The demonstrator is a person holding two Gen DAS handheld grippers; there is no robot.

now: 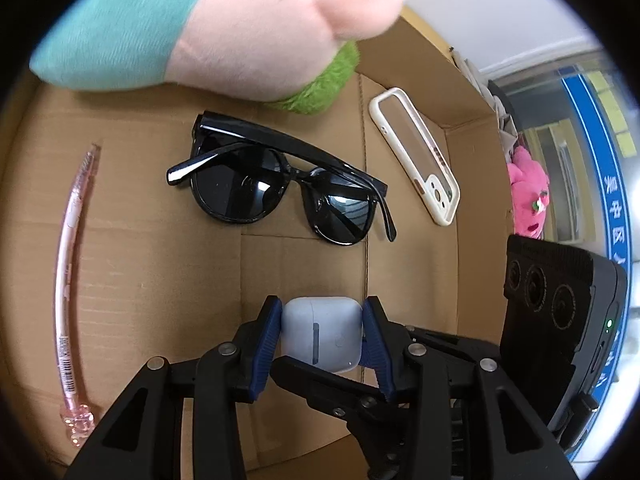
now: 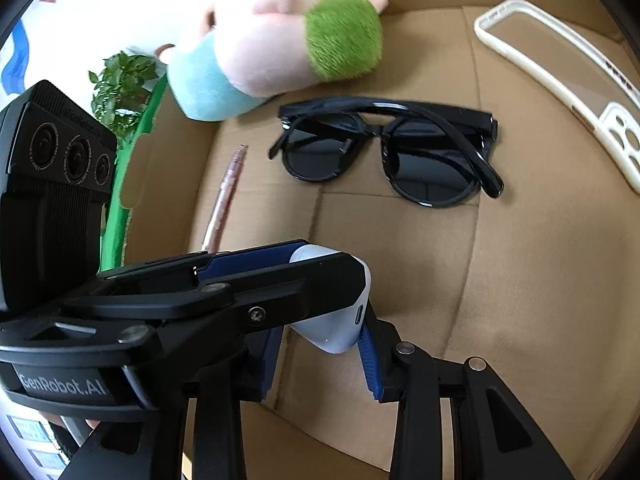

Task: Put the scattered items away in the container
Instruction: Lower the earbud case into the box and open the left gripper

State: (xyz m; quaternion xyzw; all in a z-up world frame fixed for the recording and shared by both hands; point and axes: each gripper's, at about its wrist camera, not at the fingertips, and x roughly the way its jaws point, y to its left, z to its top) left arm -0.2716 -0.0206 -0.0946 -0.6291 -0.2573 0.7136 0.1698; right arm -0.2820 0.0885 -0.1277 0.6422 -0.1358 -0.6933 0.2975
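Pinching one smooth, rounded white earbud case point(image 1: 322, 330) together, both grippers' ribbed blue jaws hover over corrugated cardboard box point(image 1: 160, 264); glossy black sunglasses point(image 1: 280, 184) lie ahead.

The cardboard box point(image 1: 152, 264) is matt brown corrugated board, creased along its flaps; the sunglasses point(image 1: 280, 184) are glossy black plastic with dark, mirror-like lenses; the earbud case point(image 1: 322, 332) is smooth white plastic with a soft sheen; the phone case point(image 1: 416, 156) pairs a cream rubbery rim with a clear back; the pen point(image 1: 70, 280) is translucent pink plastic; the plush toy point(image 1: 224, 36) is short fuzzy cloth with a shaggier green patch; the gripper pads point(image 1: 266, 344) are ribbed blue rubber on matt black plastic.
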